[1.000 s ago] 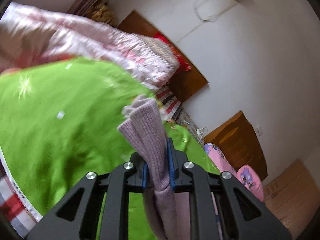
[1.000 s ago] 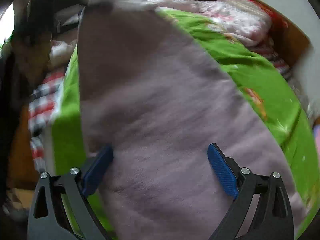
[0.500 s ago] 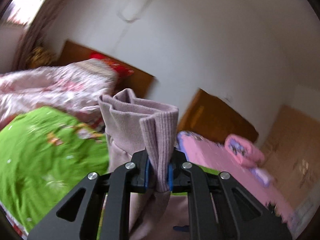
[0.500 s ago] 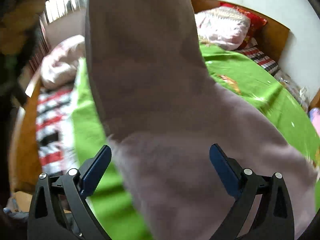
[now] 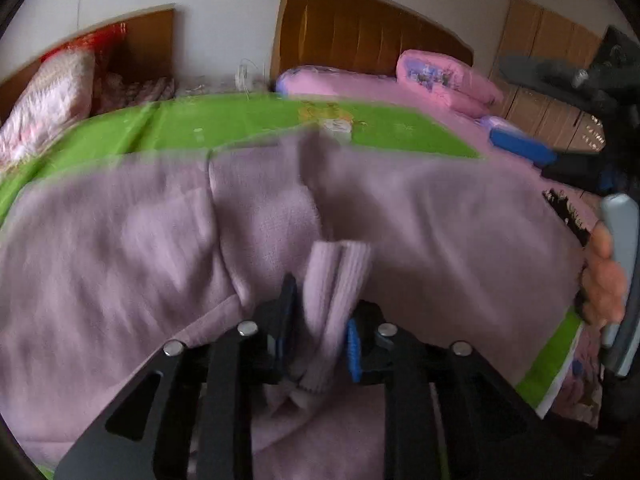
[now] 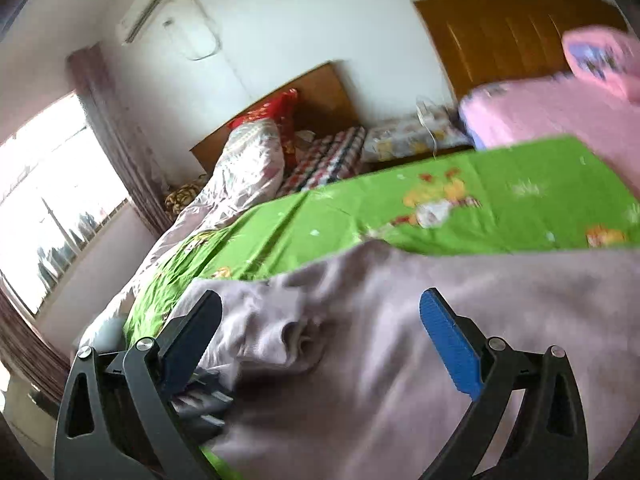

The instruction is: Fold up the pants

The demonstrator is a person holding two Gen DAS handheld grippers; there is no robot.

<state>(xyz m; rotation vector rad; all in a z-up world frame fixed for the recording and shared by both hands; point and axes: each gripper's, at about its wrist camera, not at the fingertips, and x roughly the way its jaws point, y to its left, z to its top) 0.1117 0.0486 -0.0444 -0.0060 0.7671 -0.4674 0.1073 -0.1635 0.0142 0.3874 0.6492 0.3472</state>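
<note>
The lilac knit pants [image 5: 120, 248] lie spread across the green sheet [image 5: 248, 120] on the bed. My left gripper [image 5: 320, 320] is shut on a ribbed cuff [image 5: 336, 280] of the pants, low over the fabric. My right gripper [image 6: 320, 332] is open and empty, its blue pads [image 6: 448, 336] wide apart just above the pants [image 6: 460, 280]. It also shows at the right edge of the left wrist view [image 5: 552, 152], held by a hand [image 5: 604, 276].
A pink bed [image 5: 360, 80] with a pink pillow [image 5: 444, 76] stands behind. A floral quilt [image 6: 240, 168] is piled at the head of the green bed. Wooden headboards [image 5: 360, 28] line the white wall. A window [image 6: 44, 216] is at left.
My left gripper has swung down with the cuff from high in the air to the bed. The pants, hanging before, now lie spread on the sheet. The right gripper has stayed open.
</note>
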